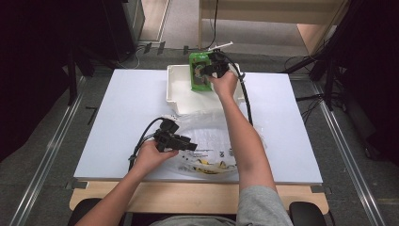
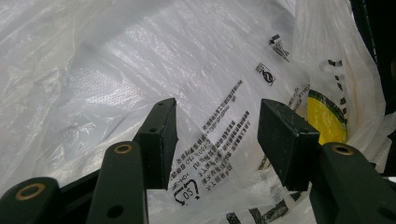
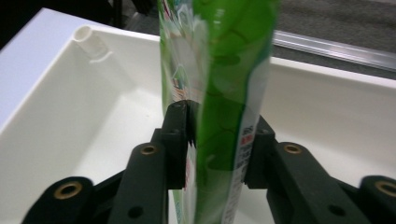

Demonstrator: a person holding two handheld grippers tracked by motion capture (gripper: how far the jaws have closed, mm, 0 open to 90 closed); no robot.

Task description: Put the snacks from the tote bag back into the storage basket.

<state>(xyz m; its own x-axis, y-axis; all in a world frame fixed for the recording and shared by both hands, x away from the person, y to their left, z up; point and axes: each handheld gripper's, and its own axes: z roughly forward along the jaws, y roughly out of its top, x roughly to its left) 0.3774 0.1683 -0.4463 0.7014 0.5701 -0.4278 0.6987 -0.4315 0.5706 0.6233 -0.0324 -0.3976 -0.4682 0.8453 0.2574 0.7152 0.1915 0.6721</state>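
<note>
Right gripper (image 3: 212,140) holds green packet (image 3: 219,70) over white tray (image 3: 93,116).

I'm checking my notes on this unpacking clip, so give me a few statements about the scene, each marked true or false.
1. The right hand-held gripper has a green packet between its jaws. True.
2. The green packet hangs over a white tray. True.
3. The left hand-held gripper is clamped on a glass bottle. False: its jaws stand open over a clear plastic bag.
4. The plastic bag lies inside the tray. False: it lies on the white table, nearer the person.
5. The bag carries black print. True.
</note>
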